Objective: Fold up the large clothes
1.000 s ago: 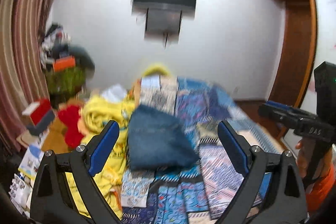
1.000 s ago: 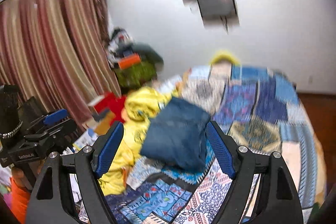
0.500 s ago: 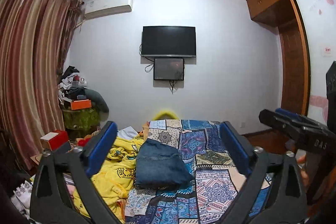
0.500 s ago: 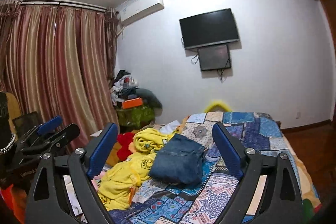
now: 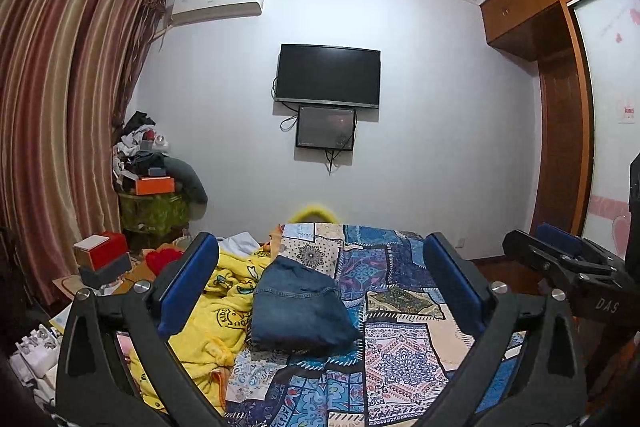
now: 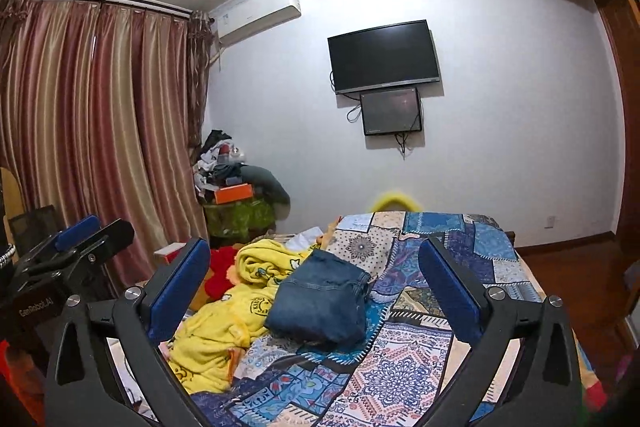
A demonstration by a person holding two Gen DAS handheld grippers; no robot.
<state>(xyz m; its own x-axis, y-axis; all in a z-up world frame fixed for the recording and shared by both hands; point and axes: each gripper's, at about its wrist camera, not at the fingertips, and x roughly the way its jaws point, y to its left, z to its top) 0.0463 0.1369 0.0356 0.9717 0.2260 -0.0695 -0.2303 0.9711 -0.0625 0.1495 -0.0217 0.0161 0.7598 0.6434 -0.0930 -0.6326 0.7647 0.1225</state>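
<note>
- The folded jeans [image 5: 298,307] lie in a neat blue bundle on the patchwork bedspread [image 5: 400,351], near the middle of the bed and a bit to the left.
- A second ago the bundle looked close and big between the pads. Now it looks smaller and farther off, so both hands have pulled back from it.
- The left gripper [image 5: 320,285] has its blue pads spread wide, and nothing is between them. Its jaws have just been opening.
- The right gripper [image 6: 316,281] is the same: pads wide apart, holding nothing. Its jaws have just been opening too, right up to now.
- Nothing touches the jeans any more. This likely means the jeans are done and let go.
- Just left of the jeans, touching them, sits a crumpled yellow blanket [image 5: 208,311] with cartoon prints. It is not folded, so it may be the next big thing to fold.
- A red plush toy [image 6: 220,273] lies past the yellow pile, at the bed's left edge.
- Far away, a black TV [image 5: 328,75] hangs on the wall, and striped curtains [image 5: 52,131] hang on the left.
</note>
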